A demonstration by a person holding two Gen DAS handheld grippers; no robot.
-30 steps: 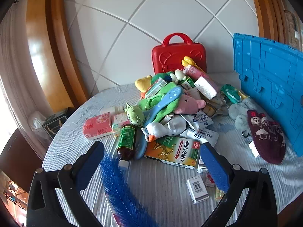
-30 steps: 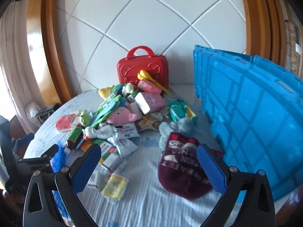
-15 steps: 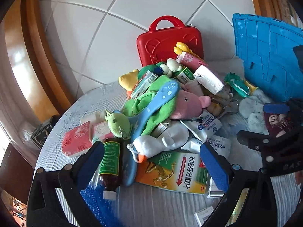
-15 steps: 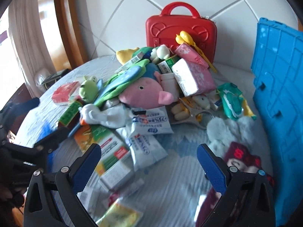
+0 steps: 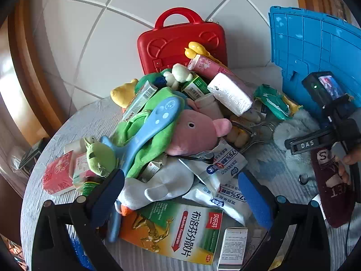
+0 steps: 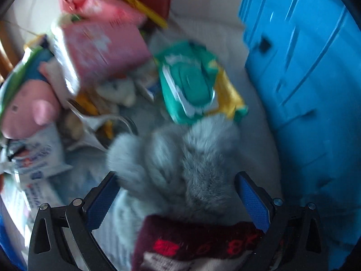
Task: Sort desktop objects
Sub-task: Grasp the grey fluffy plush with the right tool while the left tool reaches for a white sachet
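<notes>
At table left, a pink tissue pack (image 5: 57, 179) lies flat beside the heap; next right, the left gripper (image 5: 180, 194) hovers with fingers spread wide, grasping nothing, bracketing the white goose plush (image 5: 162, 186), which rests on the orange-green medicine box (image 5: 173, 230). Pile centre: pink pig plush (image 5: 194, 133) on top, red case (image 5: 182, 43) behind. Further right, the right gripper (image 6: 178, 197) is likewise spread and empty, straddling the grey furry item (image 6: 180, 158), with the maroon sock (image 6: 198, 244) under it; the blue crate (image 6: 311, 90) stands at far right. Risks, as judged: closing on fur may snag the sock too; lifting the goose could topple the loose wipe packets. Right view is motion-blurred.
</notes>
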